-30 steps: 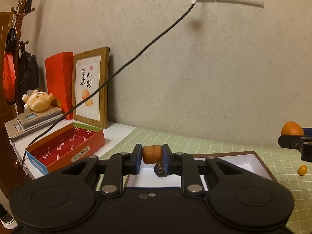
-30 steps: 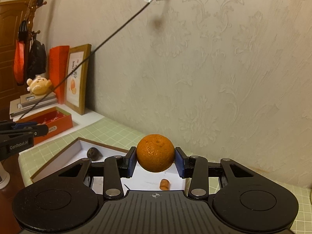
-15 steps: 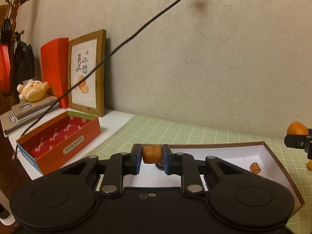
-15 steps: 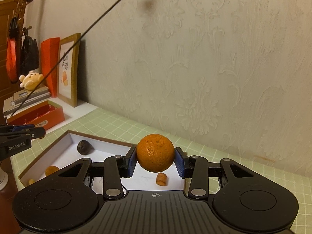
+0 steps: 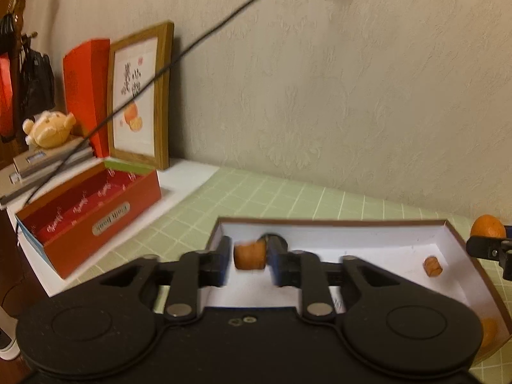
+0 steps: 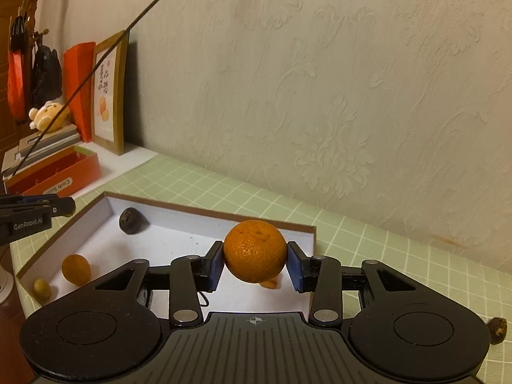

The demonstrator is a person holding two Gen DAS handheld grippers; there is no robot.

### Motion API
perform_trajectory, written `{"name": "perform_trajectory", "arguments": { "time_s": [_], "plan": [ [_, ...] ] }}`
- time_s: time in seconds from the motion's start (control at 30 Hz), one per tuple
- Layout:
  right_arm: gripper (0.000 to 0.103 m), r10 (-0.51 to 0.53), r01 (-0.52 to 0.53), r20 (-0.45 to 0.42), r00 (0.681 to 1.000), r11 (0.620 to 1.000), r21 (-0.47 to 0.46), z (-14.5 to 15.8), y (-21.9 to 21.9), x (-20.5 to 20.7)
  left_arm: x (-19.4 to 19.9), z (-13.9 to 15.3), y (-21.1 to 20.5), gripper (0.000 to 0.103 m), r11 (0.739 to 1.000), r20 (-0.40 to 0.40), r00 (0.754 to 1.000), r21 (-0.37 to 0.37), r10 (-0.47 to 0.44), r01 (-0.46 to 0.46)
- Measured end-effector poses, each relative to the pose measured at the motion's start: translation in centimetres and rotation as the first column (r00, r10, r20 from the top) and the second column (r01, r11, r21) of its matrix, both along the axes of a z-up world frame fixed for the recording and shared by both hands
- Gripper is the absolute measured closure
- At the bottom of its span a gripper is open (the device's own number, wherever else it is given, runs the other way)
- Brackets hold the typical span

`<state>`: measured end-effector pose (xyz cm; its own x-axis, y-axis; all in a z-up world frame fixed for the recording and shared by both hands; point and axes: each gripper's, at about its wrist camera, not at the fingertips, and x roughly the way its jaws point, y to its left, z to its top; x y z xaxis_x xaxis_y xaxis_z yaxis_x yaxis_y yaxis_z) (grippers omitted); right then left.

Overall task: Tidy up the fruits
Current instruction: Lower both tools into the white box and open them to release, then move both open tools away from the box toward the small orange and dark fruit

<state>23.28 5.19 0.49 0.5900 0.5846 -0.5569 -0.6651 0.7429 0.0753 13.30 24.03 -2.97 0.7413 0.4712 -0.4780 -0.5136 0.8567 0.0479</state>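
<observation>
A green grid mat [image 6: 224, 192] covers the table against a cream embossed wall [image 6: 336, 80], and on the mat sits a shallow white tray [image 6: 172, 236] with a brown rim, the place where the fruit is gathered. To the left, off the mat, an open red box [image 5: 92, 214] lies in front of a wooden picture frame [image 5: 140, 96] that leans on the wall, with a small plush toy [image 5: 48, 129] on a stack beside it, and a black cable [image 5: 192, 51] slants across the scene. The right gripper [image 6: 255, 267] hangs over the tray's near right part, its blue pads pinching a mandarin [image 6: 255, 250] from both sides. The left gripper [image 5: 249, 264] is above the tray's left end; its jaws are opening, and a small orange fruit piece [image 5: 250, 256] is between them, touching the right pad while a gap shows at the left pad; this view is blurred. Inside the tray lie a dark shrivelled fruit [image 6: 129, 221] in the far left corner, a small round orange fruit [image 6: 76, 269] and a smaller yellowish fruit [image 6: 42, 289] near the front left edge, and another orange piece [image 5: 432, 266] toward the right side. A dark little fruit [image 6: 497, 329] rests on the mat outside the tray, at the far right of the right wrist view.
</observation>
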Motion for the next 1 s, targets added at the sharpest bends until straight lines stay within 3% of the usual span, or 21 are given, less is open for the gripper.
{"name": "perform_trajectory", "arguments": {
  "time_s": [0.03,0.07,0.1,0.13,0.27,1.0],
  "plan": [
    [0.057,0.006,-0.006,-0.005,1.0,1.0,-0.024,-0.3,0.3,0.1,0.0,-0.2,0.0,0.03,1.0,-0.001,1.0,0.011,0.018,-0.018],
    [0.025,-0.018,0.018,0.013,1.0,0.998,-0.058,-0.6,0.6,0.1,-0.3,-0.1,-0.2,0.005,0.998,0.02,0.999,0.042,0.048,-0.049],
    [0.003,-0.053,0.056,0.052,0.997,0.997,-0.056,-0.8,0.5,0.0,-0.6,0.1,-0.4,0.008,0.993,0.045,0.996,0.084,0.074,-0.077],
    [0.0,-0.085,0.087,0.092,0.992,0.996,-0.025,-0.8,0.1,-0.3,-0.8,0.3,-0.4,0.007,0.993,0.046,0.996,0.092,0.074,-0.078],
    [0.0,-0.081,0.081,0.058,0.995,0.997,0.004,-0.8,0.0,0.1,-1.2,0.6,0.3,0.007,0.994,0.056,0.995,0.059,0.085,-0.088],
    [0.0,-0.077,0.076,0.031,0.997,0.997,0.023,-0.5,-0.6,-0.5,-1.4,0.8,-1.5,0.006,0.996,0.042,0.999,0.076,0.035,-0.039]
  ]
}}
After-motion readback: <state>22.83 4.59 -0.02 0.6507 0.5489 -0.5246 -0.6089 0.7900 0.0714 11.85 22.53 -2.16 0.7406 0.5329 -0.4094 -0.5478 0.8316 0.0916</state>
